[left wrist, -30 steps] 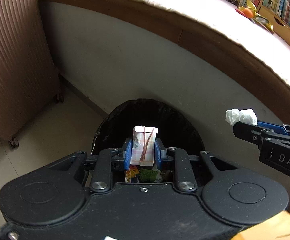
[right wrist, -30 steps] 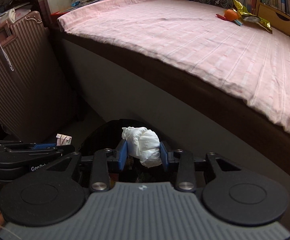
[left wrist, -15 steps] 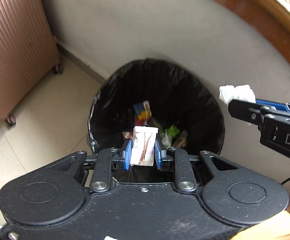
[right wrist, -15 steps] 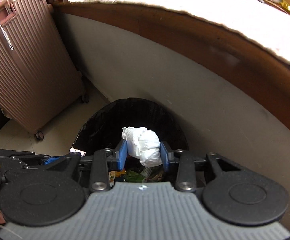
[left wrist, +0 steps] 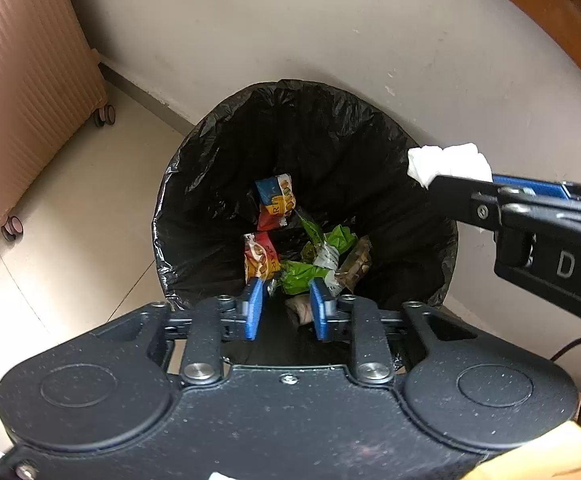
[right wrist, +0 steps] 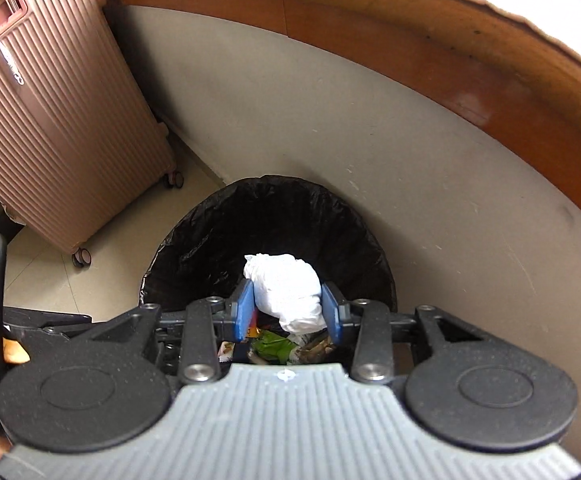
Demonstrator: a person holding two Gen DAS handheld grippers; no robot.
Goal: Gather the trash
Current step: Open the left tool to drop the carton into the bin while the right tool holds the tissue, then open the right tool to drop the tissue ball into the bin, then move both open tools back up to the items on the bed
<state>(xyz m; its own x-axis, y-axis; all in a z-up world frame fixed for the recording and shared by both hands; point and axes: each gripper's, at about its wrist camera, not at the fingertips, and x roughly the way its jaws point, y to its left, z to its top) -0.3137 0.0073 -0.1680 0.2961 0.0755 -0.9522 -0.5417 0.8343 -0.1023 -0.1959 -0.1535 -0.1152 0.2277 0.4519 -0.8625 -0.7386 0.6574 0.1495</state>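
Tissue wad [right wrist: 284,290], clamped in the right gripper [right wrist: 288,312], should be released over the bin [left wrist: 210,168]; the left gripper [left wrist: 284,308] is spread, empty.

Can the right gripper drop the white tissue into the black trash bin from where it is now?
Probably yes. The right gripper holds the white tissue above the open mouth of the black trash bin, with no lid or object between. The left gripper, jaws apart and empty, sits to one side.

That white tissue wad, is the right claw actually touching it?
Touching. The right wrist view shows the white tissue wad pressed between both blue fingers of the right claw, above the black-lined trash bin.
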